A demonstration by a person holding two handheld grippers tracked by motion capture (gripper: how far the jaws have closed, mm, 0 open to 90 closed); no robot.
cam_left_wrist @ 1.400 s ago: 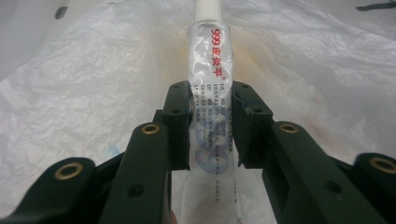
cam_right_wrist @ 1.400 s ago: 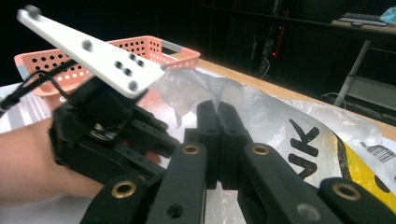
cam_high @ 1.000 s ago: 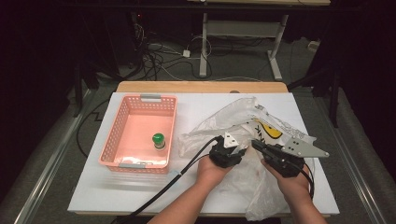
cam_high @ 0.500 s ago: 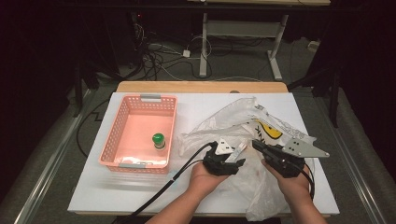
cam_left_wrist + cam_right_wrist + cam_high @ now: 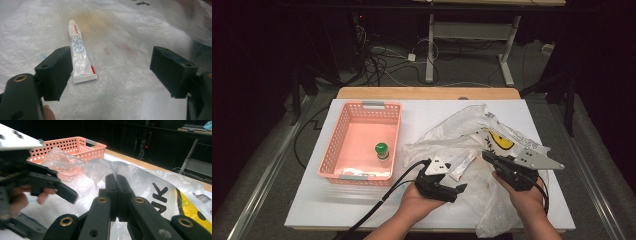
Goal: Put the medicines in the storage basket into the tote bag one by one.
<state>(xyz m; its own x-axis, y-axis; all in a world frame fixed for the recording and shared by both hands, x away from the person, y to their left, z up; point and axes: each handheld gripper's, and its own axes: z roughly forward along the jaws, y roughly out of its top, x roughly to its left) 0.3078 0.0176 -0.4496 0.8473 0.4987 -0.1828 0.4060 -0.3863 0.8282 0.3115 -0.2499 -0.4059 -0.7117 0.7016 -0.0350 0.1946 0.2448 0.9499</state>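
1. Toothpaste-style small white squeeze tube [image 5: 79,58] with red and blue print lies flat on the crumpled translucent plastic bag [image 5: 452,135] spread over the white table [image 5: 312,210], between the two hands.
2. Left gripper [image 5: 439,186] hovers just short of the tube, jaws spread wide and empty; the tube's flat crimped end sits just beside one jaw.
3. Right gripper [image 5: 117,195] is clenched on a fold of the bag, pinching the film.
4. Judged light, soft and slightly slick, the tube should be pinched across its mid-body, clear of the film beneath.
5. Pink perforated plastic basket [image 5: 343,145] stands left, holding a green-capped bottle [image 5: 382,150].
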